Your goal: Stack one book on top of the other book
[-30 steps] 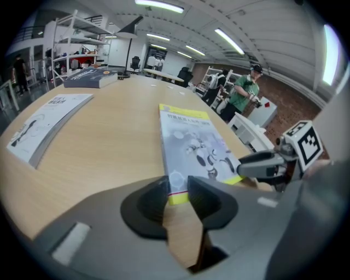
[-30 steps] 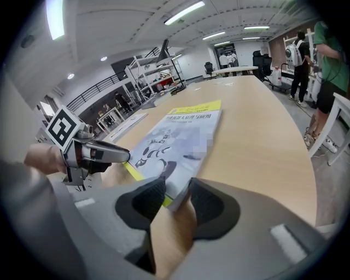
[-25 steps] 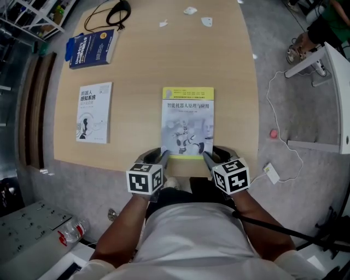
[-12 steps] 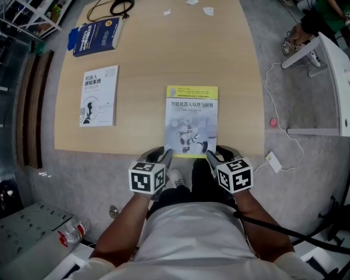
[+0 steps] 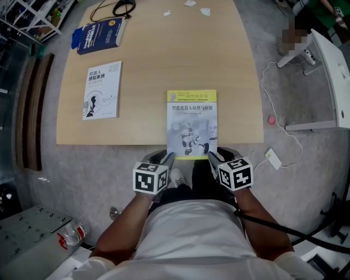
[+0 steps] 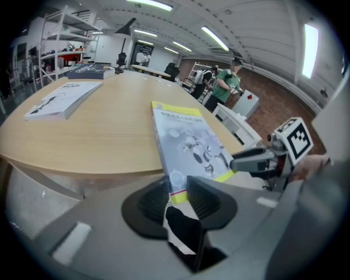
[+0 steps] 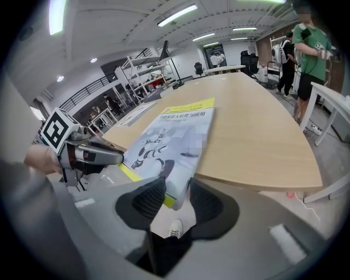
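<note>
- Seen from above: pale wooden counter (image 5: 153,65) with a yellow book (image 5: 191,123) lying cover up at the near edge, its near end jutting out past that edge.
- Left gripper (image 5: 167,157) at the yellow book's near left corner and right gripper (image 5: 211,157) at its near right corner, both angled down and forward from the person's hands.
- In the left gripper view: jaws closed on the corner of the yellow book, dark ribbed pads pressed against it on either side.
- In the right gripper view: jaws likewise clamped on the other near corner, the cover stretching away between them onto the counter.
- White book (image 5: 102,90) flat on the counter, well to the left of the yellow book and a little farther back; the two apart, not yet stacked.
- Blue book (image 5: 98,35) at the far left corner, just beside a black cable (image 5: 117,8).
- Small white scraps (image 5: 205,11) near the far edge.
- White shoe (image 5: 176,178) on the grey floor (image 5: 87,169), below the overhanging end of the yellow book.
- White table (image 5: 328,82) to the right of the counter.
- Person in green (image 7: 309,49) standing beyond the counter's right side.
</note>
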